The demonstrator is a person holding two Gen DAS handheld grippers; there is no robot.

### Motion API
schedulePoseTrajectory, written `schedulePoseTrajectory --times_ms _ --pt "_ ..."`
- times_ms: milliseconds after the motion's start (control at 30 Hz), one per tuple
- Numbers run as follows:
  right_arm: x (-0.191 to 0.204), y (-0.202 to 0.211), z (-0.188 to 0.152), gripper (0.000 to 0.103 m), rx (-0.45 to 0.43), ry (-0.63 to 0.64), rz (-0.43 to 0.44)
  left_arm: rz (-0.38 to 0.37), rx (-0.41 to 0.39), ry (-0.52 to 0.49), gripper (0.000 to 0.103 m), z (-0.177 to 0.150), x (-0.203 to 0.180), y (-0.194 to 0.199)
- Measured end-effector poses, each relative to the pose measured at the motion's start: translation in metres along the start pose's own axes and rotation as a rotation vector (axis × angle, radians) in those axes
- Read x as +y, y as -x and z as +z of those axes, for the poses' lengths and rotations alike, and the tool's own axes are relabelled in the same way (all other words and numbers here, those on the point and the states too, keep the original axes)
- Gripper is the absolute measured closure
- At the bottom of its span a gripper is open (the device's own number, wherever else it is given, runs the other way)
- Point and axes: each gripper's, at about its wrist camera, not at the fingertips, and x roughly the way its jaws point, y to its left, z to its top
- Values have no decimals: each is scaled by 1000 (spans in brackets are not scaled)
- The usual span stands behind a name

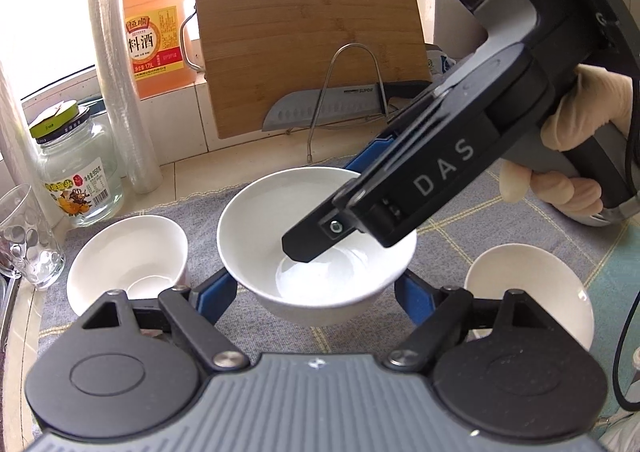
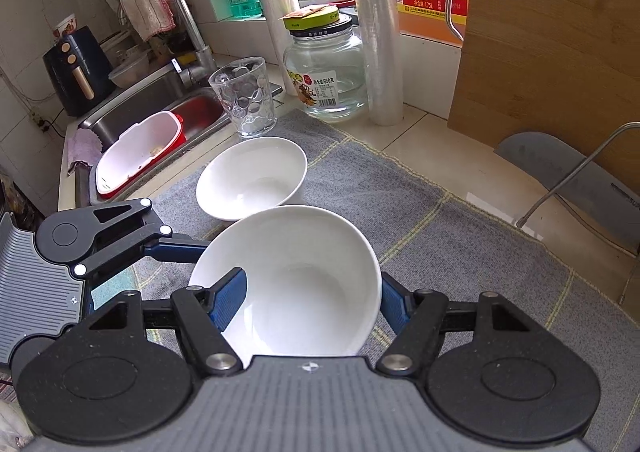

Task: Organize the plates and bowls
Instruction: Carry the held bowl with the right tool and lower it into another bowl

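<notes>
Both grippers hold one white bowl: the left gripper clasps its sides, the right gripper jaws pinch its rim.

Bright daylight pours in from the window ahead of the grippers, blowing it out white. The bowl gleams softly. Both views are sharp, with fisheye bending at the edges.

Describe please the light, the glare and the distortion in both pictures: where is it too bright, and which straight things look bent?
Left wrist view: the window is washed out to white, and the cutting board bows at its edges. Right wrist view: daylight glares on the middle bowl, hiding detail inside; the board's straight edge curves.
</notes>
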Motion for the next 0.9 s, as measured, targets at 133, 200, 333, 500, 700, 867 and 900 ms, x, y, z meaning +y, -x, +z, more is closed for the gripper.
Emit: schedulePoseTrajectory --times_ms 133,200,333,500,700,867,900 --pt "6 13 -11 28 -12 -15 -13 -18 -5 -11 18 -2 -9 8" --pt "8 20 -16 28 -19 -21 -16 -27 -3 -18 18 -3 -14 13" --pt "13 33 -28 28 -34 -31 -25 -47 -2 -36 18 -3 -24 21" --pt "18 51 -43 28 -51 -52 -40 -77 -1 -59 18 -5 -37 31" --pt "22 71 -64 28 -57 -77 -75 -122 -7 -80 18 -8 -53 37" --pt "24 84 -80 27 -59 -106 -105 -158 -6 -99 18 -11 -66 39" --pt "24 87 -83 27 -61 -111 -111 -166 -6 -103 18 -11 -69 39"
